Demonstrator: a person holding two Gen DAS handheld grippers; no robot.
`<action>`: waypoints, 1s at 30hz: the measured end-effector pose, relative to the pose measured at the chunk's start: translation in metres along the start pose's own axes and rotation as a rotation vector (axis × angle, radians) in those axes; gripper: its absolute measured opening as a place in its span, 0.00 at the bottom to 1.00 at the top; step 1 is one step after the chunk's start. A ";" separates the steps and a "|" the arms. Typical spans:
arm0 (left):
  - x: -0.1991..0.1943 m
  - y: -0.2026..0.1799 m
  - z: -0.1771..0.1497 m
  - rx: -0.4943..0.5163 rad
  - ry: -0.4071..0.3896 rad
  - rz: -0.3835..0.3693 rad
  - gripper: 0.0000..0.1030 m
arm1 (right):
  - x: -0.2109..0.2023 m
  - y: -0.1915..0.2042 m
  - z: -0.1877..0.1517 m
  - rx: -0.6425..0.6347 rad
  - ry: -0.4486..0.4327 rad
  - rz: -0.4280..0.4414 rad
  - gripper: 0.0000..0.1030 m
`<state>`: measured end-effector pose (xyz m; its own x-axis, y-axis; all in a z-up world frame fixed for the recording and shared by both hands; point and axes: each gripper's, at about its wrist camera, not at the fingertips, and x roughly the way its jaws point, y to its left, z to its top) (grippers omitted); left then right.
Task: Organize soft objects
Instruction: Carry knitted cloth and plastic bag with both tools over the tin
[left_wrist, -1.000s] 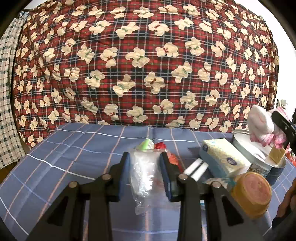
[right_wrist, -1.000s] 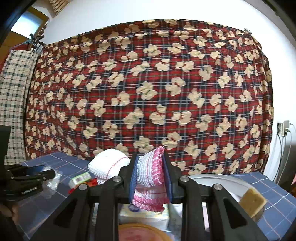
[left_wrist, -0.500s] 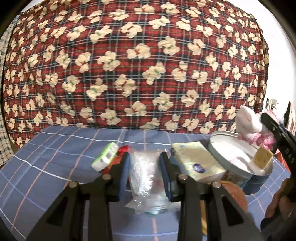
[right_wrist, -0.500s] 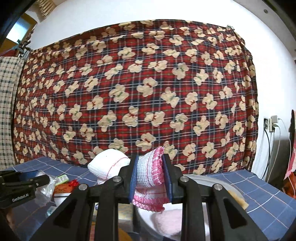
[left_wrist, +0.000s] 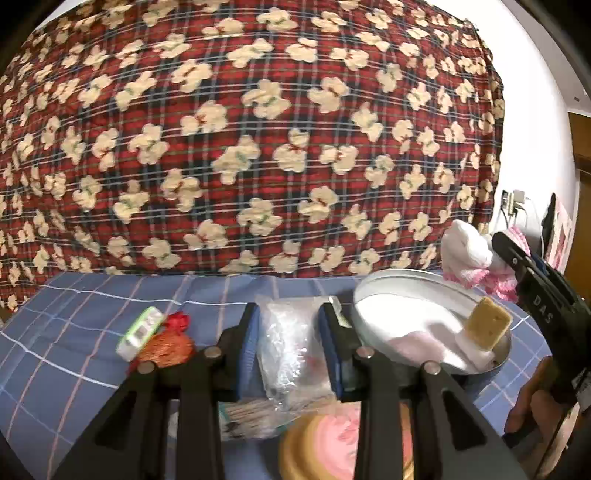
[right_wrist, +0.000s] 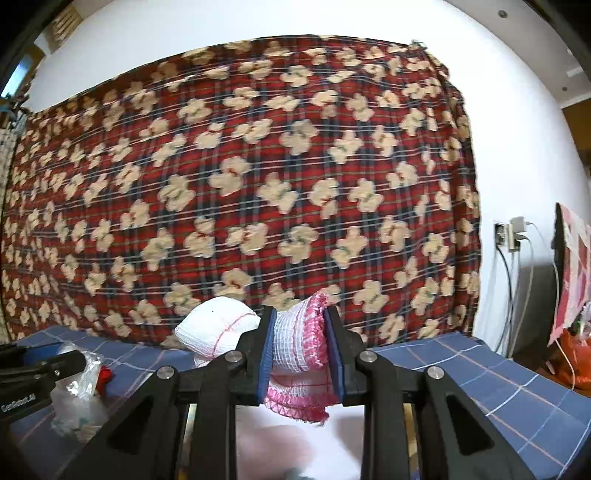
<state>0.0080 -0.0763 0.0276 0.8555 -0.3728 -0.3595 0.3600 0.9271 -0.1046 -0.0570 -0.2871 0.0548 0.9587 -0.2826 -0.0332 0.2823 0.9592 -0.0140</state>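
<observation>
Since the earlier frame, your left gripper (left_wrist: 290, 349) has swung toward the round tin (left_wrist: 373, 295), clamping the plastic bag (left_wrist: 284, 332). Right wrist: your right gripper (right_wrist: 300, 350) grips the pink-trimmed cloth (right_wrist: 299, 347) above the tin. Next, lower and release.

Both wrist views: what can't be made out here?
- Left wrist: clear plastic bag contents, crinkled and glare-blurred between the left gripper jaws.
- Left wrist: pink-topped round object, cut by the bottom edge and fingers.
- Right wrist: metal basin interior, blurred and hidden under the right gripper and pink-trimmed cloth.
</observation>
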 end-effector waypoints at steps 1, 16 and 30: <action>0.002 -0.005 0.001 0.002 0.001 -0.010 0.31 | 0.001 -0.007 0.000 0.008 0.000 -0.013 0.27; 0.031 -0.083 0.014 0.054 0.005 -0.113 0.31 | 0.027 -0.087 0.000 0.091 0.042 -0.133 0.27; 0.062 -0.147 0.007 0.116 0.061 -0.159 0.31 | 0.052 -0.117 -0.007 0.069 0.114 -0.158 0.27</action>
<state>0.0108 -0.2365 0.0271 0.7617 -0.5077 -0.4026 0.5320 0.8447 -0.0586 -0.0402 -0.4144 0.0478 0.8932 -0.4242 -0.1489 0.4342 0.8999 0.0407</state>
